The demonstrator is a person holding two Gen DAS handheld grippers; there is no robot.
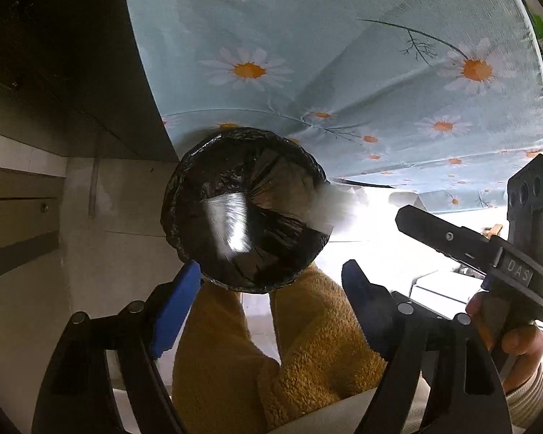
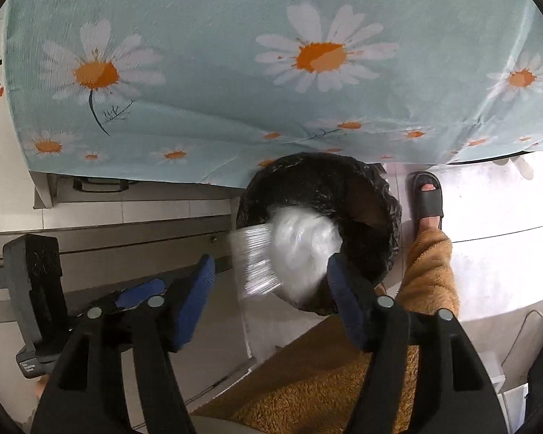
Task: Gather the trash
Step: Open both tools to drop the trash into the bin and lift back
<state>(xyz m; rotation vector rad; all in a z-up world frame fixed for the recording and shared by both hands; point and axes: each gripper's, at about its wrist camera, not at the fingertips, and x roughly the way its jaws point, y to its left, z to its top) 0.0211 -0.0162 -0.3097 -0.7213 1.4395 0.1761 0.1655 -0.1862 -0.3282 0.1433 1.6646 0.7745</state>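
A round bin lined with a black bag [image 1: 213, 181] stands on the floor at the table's edge; it also shows in the right wrist view [image 2: 365, 213]. A clear plastic piece of trash [image 2: 293, 249], blurred by motion, hangs over the bin's mouth just ahead of my right gripper [image 2: 268, 289], which is open with nothing between its blue pads. In the left wrist view the trash [image 1: 231, 224] shows as a pale streak inside the bin. My left gripper [image 1: 271, 285] is open and empty above the bin's near rim. The right gripper shows at the right of the left wrist view [image 1: 452, 238].
A light blue daisy tablecloth [image 1: 325, 54] hangs over the table behind the bin [image 2: 235, 72]. The person's legs in orange fleece trousers [image 1: 307, 343] and a foot in a black slipper [image 2: 427, 199] stand by the bin. Pale floor tiles [image 2: 488, 253] lie around.
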